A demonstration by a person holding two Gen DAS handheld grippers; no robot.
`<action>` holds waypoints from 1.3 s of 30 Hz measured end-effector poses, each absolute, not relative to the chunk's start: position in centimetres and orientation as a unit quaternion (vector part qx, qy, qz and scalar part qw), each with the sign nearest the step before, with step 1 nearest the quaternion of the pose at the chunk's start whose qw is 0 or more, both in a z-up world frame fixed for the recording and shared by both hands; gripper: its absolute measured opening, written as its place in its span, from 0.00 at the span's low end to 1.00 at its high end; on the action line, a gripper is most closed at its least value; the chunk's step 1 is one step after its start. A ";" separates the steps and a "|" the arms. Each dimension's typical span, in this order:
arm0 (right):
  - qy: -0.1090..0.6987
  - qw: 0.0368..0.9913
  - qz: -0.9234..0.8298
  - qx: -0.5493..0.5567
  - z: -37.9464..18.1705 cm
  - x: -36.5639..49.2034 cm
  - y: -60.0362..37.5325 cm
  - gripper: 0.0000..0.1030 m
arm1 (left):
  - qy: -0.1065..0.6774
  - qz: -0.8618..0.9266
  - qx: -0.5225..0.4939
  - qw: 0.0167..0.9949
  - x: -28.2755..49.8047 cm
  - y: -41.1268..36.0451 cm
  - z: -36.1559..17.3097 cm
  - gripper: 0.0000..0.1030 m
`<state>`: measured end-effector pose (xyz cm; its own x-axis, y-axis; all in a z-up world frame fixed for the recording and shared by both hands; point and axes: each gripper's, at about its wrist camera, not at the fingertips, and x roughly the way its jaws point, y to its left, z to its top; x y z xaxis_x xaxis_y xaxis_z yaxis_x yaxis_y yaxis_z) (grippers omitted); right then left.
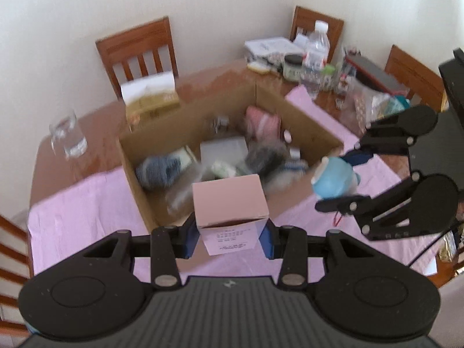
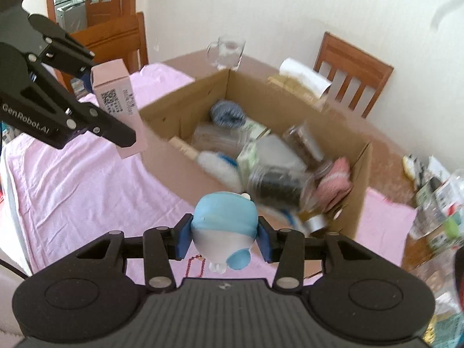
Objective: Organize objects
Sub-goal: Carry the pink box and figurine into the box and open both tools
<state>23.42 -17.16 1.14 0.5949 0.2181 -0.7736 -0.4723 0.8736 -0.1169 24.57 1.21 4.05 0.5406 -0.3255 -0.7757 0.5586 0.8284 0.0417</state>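
Note:
My left gripper [image 1: 230,239] is shut on a small pink box [image 1: 229,203] and holds it above the near wall of an open cardboard box [image 1: 307,121]. My right gripper [image 2: 224,239] is shut on a blue and white toy figure [image 2: 224,220], held just outside the cardboard box's [image 2: 359,174] near wall. Each gripper shows in the other's view: the right one [image 1: 345,174] with the toy [image 1: 333,179], the left one [image 2: 110,98] with the pink box [image 2: 116,98]. The cardboard box holds jars, socks, a brush and other blurred items.
The cardboard box sits on a pink cloth [image 1: 81,206] over a wooden table [image 1: 95,133]. A glass mug [image 1: 68,136] stands at the far left. A water bottle [image 1: 316,49], jars and packets crowd the far right. Wooden chairs [image 1: 139,52] surround the table.

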 end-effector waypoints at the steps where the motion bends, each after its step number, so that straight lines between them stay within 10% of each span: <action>1: 0.400 0.882 0.192 -0.155 1.4 23.6 -17.3 0.49 | 0.401 -0.254 0.145 0.868 24.9 1.0 4.3 0.40; 7: 0.390 0.893 0.179 -0.137 2.3 25.0 -17.8 0.49 | 0.392 -0.239 0.142 0.877 27.7 0.6 4.3 0.42; 13: 0.387 0.897 0.174 -0.125 2.5 25.9 -17.6 0.49 | 0.422 -0.196 0.127 0.876 28.8 1.8 2.3 0.91; 33: 0.412 0.887 0.178 -0.109 3.0 29.4 -15.9 0.51 | 0.434 -0.140 0.108 0.883 26.5 3.0 0.2 0.97; 39: 0.414 0.895 0.148 -0.083 3.4 30.1 -15.7 0.99 | 0.435 -0.131 0.087 0.887 26.2 2.6 -0.1 0.97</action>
